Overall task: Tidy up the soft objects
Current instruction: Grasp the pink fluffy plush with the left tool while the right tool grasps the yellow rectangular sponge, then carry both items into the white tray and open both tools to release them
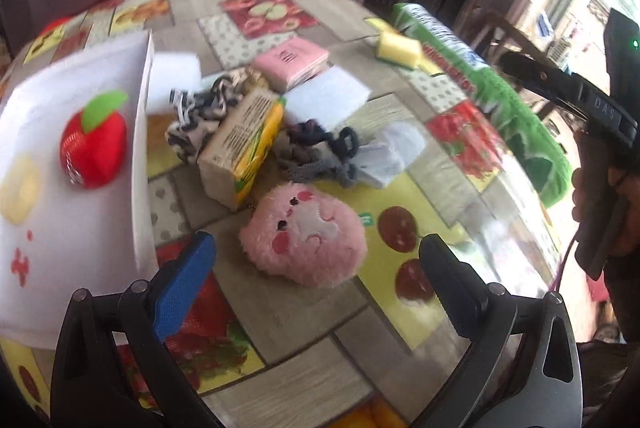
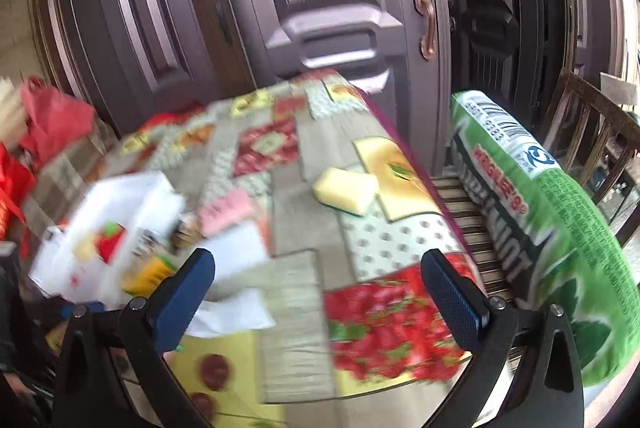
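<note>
A pink plush face [image 1: 304,234] lies on the patterned table just ahead of my left gripper [image 1: 316,260], which is open and empty. A white box [image 1: 76,156] at the left holds a red plush apple [image 1: 94,148] and a pale yellow piece [image 1: 18,192]. Behind the plush lie a sponge pack [image 1: 244,144], a zebra-print cloth [image 1: 196,116], dark hair ties [image 1: 320,148], a white cloth [image 1: 390,152] and a pink packet [image 1: 292,62]. My right gripper [image 2: 318,280] is open above the table, empty. A yellow sponge [image 2: 346,190] lies ahead of it.
A large green plush pack [image 2: 548,212] leans off the table's right edge, also green plush pack [image 1: 492,92]. A wooden chair [image 2: 600,132] stands behind it. A door [image 2: 320,8] is close behind the table. Red bags [image 2: 44,120] sit at the far left.
</note>
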Action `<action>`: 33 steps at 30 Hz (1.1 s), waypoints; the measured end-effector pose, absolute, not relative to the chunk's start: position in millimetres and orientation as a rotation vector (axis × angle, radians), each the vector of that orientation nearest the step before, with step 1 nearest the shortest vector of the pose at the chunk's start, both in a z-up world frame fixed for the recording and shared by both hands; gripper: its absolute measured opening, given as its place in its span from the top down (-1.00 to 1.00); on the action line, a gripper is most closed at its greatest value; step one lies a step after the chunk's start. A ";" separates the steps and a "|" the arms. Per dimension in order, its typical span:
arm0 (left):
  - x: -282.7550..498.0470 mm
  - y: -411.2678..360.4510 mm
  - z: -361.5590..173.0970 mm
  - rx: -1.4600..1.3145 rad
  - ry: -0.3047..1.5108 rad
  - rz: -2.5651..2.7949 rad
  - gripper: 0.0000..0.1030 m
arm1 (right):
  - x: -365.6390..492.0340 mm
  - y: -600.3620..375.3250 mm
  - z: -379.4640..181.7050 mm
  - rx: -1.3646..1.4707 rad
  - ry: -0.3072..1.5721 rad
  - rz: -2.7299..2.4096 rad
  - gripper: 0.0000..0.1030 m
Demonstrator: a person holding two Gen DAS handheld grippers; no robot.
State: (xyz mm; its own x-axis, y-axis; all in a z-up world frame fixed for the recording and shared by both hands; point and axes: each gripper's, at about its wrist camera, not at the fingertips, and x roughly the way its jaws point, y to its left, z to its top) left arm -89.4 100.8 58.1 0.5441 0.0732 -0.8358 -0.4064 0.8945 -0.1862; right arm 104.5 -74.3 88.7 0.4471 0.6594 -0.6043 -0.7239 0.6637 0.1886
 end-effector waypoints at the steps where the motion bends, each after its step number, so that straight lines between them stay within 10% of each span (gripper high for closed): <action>1: -88.6 102.5 54.8 -0.394 0.963 0.299 -0.98 | 113.2 -73.4 84.3 -0.116 0.705 0.855 -1.00; 19: -74.3 101.1 36.6 -0.394 0.999 0.371 -0.81 | 206.4 58.6 24.7 -0.568 0.673 0.984 -0.98; 23: -70.7 103.1 32.0 -0.397 1.019 0.365 -0.36 | 202.1 65.1 15.6 -0.617 0.683 1.023 -0.15; 33: -80.3 100.1 52.0 -0.414 0.949 0.345 -0.30 | 189.8 23.1 43.9 -0.393 0.722 1.068 0.08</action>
